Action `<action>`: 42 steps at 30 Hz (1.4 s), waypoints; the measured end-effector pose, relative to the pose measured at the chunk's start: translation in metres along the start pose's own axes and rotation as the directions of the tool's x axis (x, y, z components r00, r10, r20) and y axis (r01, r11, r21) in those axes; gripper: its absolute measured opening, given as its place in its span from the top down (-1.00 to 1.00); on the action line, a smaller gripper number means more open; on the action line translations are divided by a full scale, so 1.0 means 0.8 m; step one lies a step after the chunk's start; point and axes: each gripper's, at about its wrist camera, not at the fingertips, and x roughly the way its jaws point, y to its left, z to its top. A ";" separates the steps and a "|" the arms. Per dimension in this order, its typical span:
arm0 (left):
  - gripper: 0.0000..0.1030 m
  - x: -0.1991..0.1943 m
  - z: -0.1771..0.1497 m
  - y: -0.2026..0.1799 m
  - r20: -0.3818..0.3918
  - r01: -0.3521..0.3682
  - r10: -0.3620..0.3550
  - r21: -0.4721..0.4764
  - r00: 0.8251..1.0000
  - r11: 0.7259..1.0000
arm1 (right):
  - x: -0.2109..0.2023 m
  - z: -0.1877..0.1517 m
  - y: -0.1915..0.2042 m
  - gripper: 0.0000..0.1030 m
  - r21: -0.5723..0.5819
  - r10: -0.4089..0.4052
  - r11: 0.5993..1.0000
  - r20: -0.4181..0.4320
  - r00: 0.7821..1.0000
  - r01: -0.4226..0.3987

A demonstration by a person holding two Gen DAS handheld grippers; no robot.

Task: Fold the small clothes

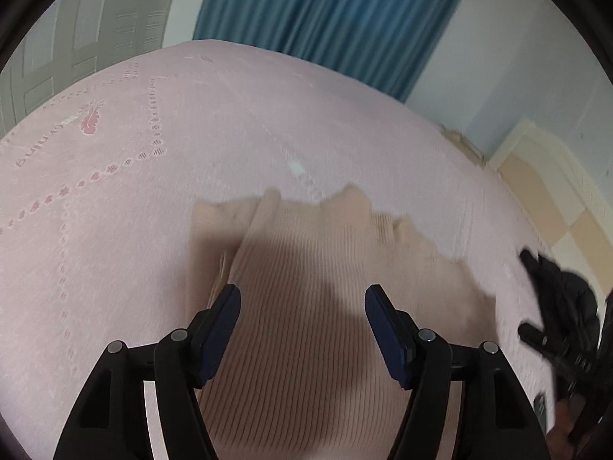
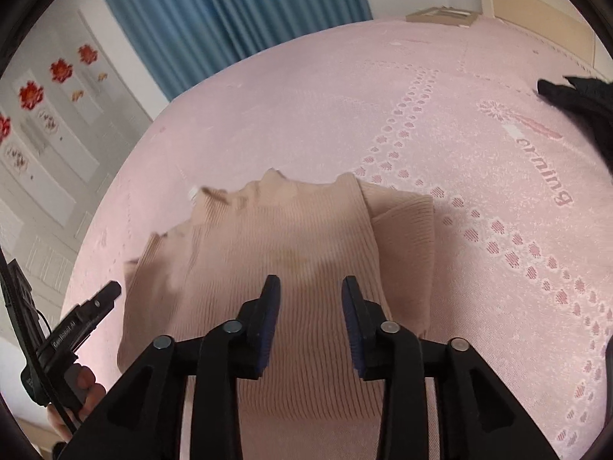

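Note:
A beige ribbed knit garment (image 1: pixel 306 268) lies partly folded on the pink bedspread (image 1: pixel 134 176). Its sleeve is folded over at the left in the left wrist view. My left gripper (image 1: pixel 302 303) hovers over the knit with its blue-padded jaws wide apart and nothing between them. From the right wrist view the same garment (image 2: pixel 291 230) fills the middle, one folded part at its right. My right gripper (image 2: pixel 310 291) is open above the fabric with a narrower gap and no cloth pinched. The other gripper (image 2: pixel 95 306) shows at the lower left, held by a hand (image 2: pixel 84 383).
The pink bedspread (image 2: pixel 459 115) with a dotted pattern and lettering stretches all around. A black garment (image 2: pixel 578 103) lies at the right edge, also seen as dark cloth (image 1: pixel 563 299). A blue curtain (image 1: pixel 325 7), a white wardrobe (image 1: pixel 76 38) and a headboard (image 1: pixel 548 188) bound the bed.

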 end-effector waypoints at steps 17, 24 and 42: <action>-0.41 -0.047 -0.113 0.073 -0.148 0.065 -0.111 -0.287 0.983 0.956 | -0.007 -0.121 -0.054 0.06 0.241 0.014 0.970 -0.179 0.984 0.030; -0.11 -0.011 -0.106 0.108 -0.153 0.092 -0.171 -0.425 0.973 0.900 | 0.024 -0.117 -0.075 0.06 0.352 0.052 0.936 -0.193 0.980 0.020; 0.83 -0.044 -0.090 0.098 -0.016 0.078 -0.088 -0.325 0.996 0.943 | 0.007 -0.101 -0.058 0.86 0.266 0.000 0.964 -0.074 0.997 0.019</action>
